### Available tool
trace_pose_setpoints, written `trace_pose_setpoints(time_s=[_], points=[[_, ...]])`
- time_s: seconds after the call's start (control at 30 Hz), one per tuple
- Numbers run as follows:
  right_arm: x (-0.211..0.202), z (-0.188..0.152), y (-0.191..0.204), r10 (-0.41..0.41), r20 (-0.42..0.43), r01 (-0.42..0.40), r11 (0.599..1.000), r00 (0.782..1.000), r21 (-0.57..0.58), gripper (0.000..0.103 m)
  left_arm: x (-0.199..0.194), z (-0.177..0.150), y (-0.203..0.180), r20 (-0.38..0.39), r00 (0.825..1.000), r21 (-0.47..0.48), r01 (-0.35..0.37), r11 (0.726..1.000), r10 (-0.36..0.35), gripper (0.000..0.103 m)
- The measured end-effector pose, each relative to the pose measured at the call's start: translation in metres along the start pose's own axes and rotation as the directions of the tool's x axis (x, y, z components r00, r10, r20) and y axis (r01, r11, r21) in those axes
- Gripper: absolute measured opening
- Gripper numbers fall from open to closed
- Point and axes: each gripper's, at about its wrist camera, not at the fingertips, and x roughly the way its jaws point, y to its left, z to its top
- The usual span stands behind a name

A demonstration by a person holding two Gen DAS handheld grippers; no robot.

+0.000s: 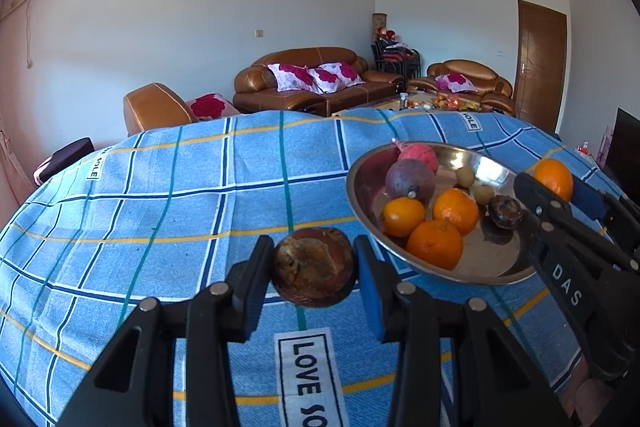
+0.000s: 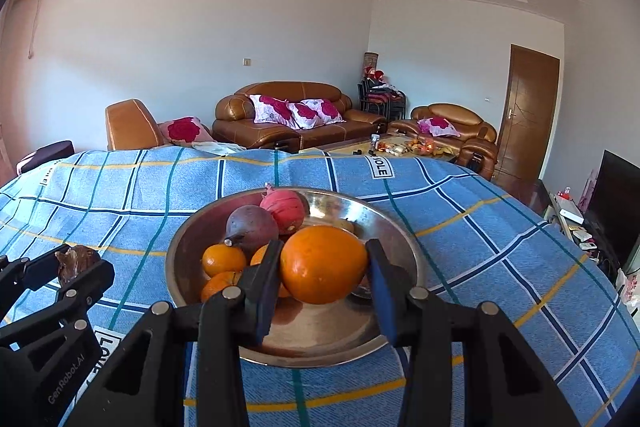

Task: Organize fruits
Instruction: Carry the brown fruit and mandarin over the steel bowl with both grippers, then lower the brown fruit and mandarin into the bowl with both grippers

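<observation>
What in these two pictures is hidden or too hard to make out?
- Right wrist view: the bowl floor and the fruit behind the orange, hidden by it and the right tongs.
- Left wrist view: the underside of the brown fruit in the left tongs; whether it touches the cloth.
- Both views: items on the far coffee table, too small.

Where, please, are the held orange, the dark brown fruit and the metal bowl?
held orange (image 2: 324,263), right wrist view, front face
dark brown fruit (image 1: 314,267), left wrist view, mottled face
metal bowl (image 1: 360,195), left wrist view, left rim
</observation>
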Motion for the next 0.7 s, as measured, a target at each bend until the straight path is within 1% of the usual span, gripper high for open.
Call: trace_pose_setpoints(time_s=[0.33, 0.7], points=[[0.012, 0.003, -0.023, -0.037, -0.011, 0.038, 0.999, 0.999, 0.021, 0.043, 0.008, 0.009, -0.029, 0.002, 0.999, 0.021, 0.042, 0.999, -0.042, 0.043], [0.027, 0.007, -0.049, -0.079, -0.027, 0.081, 0.995, 0.996, 0.054, 0.043, 0.023, 0.025, -0.058, 0.016, 0.996, 0.020, 0.086, 0.996, -0.086, 0.043]])
